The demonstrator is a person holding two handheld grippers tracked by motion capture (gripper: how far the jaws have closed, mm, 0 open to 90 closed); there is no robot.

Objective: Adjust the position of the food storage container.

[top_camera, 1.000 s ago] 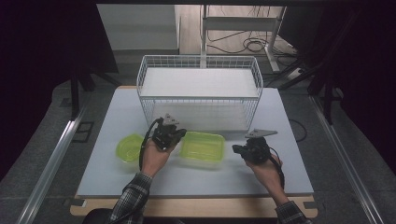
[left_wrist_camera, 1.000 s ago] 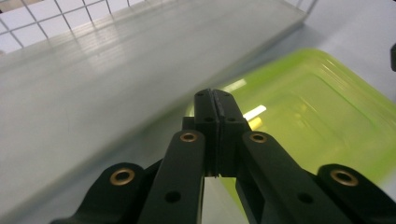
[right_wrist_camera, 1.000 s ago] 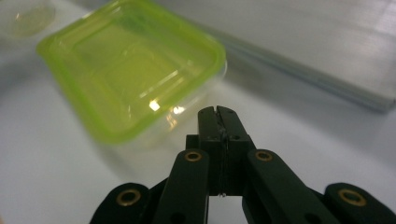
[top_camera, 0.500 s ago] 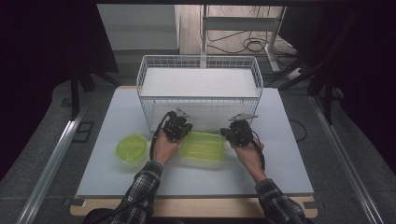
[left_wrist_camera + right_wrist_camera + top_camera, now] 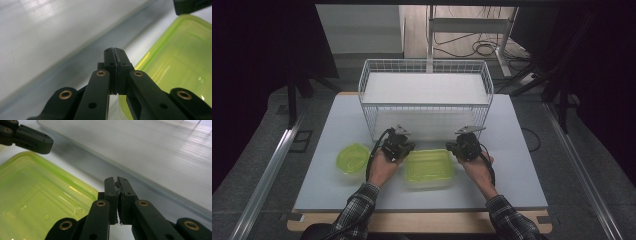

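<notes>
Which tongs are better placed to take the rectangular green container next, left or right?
Roughly even; slight edge to the left. Left tongs and right tongs flank the rectangular container at its far corners, both shut and empty. In the left gripper view the rim lies right beside its jaws.

No readable text, label, brand, number or sign is showing anywhere in these views. The green rectangular container (image 5: 429,166) near the table's (image 5: 337,120) front edge is carrying no print or sticker that can be made out (only embossed outlines on its lid). The round green container (image 5: 352,158) toward the front left is showing a plain surface. The wire basket (image 5: 426,97) at the rear edge is bearing no tag. The black jaw links in both gripper views are showing brass rivets, no markings.
</notes>
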